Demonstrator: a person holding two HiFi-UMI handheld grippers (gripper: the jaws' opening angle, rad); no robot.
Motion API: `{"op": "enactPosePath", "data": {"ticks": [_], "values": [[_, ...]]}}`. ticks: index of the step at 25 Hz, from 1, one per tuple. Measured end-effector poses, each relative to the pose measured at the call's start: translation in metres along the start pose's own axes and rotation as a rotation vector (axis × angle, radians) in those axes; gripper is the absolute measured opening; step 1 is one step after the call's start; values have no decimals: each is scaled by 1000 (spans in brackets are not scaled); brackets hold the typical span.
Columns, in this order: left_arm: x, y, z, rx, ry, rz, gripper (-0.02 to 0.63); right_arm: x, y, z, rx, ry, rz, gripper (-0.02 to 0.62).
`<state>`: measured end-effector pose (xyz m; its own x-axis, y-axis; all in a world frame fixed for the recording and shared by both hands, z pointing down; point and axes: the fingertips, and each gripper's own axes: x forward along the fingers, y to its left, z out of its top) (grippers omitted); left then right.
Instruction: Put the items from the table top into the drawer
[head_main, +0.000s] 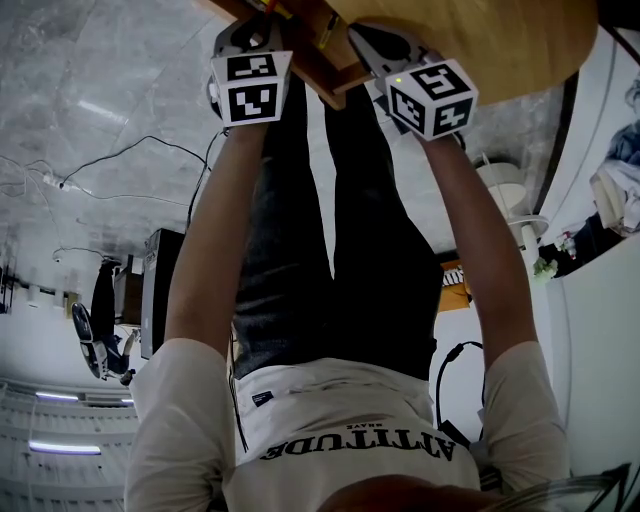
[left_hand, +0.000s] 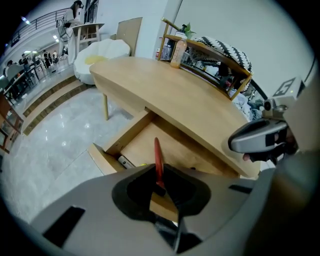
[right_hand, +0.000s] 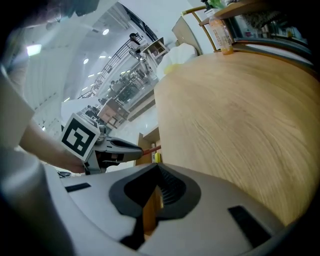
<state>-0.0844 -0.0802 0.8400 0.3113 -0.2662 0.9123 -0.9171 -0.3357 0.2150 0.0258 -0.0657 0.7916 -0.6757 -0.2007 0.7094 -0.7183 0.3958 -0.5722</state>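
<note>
My left gripper (left_hand: 161, 189) is shut on a thin red stick-like item (left_hand: 158, 160), which points out over the open wooden drawer (left_hand: 107, 159). Inside the drawer, near its front wall, lie a small white-and-black item (left_hand: 125, 162) and a yellow item (right_hand: 158, 158). My right gripper (right_hand: 157, 172) is shut with nothing in it and hovers at the edge of the bare table top (right_hand: 240, 110). In the head view both grippers, left (head_main: 258, 30) and right (head_main: 380, 50), reach over the drawer (head_main: 325, 75). In the right gripper view the red item's tip (right_hand: 151, 148) sticks out of the left gripper (right_hand: 117, 148).
A wooden shelf (left_hand: 215, 57) with an orange bottle (left_hand: 176, 52) and striped fabric (left_hand: 227, 50) runs along the table's far edge. A white round seat (left_hand: 105, 55) stands beyond the table's left end. Cables (head_main: 120, 160) trail over the grey tiled floor.
</note>
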Motion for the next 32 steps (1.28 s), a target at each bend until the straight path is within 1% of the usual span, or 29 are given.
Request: {"op": "enactPosePath", "data": {"ticks": [5,9,15,18,24,26,29,32], "values": [[-6,-15,3,33,-34,-38,65,-10,1,-6,0,-8,-4,20],[-14,-26,2,51,-55,-75,92,-20,4,-6,-12,-16,-6,20],[-38,-35,10,55,-117,-87,91,-39,9,2,-40,-44,-20,20],[-62,-43,14,69,-134,-83,79,-58,20,6,-57,-52,-25,20],[-116,-51,30,61,-168,-45,53,-109,50,24,-103,-72,-34,20],[-134,-60,37,82,-174,-45,49,-130,56,30,-127,-81,-48,20],[-166,-70,45,133,-179,-48,43,-157,69,36,-158,-90,-64,20],[-208,-79,62,168,-209,-44,40,-187,88,45,-194,-97,-67,20]]}}
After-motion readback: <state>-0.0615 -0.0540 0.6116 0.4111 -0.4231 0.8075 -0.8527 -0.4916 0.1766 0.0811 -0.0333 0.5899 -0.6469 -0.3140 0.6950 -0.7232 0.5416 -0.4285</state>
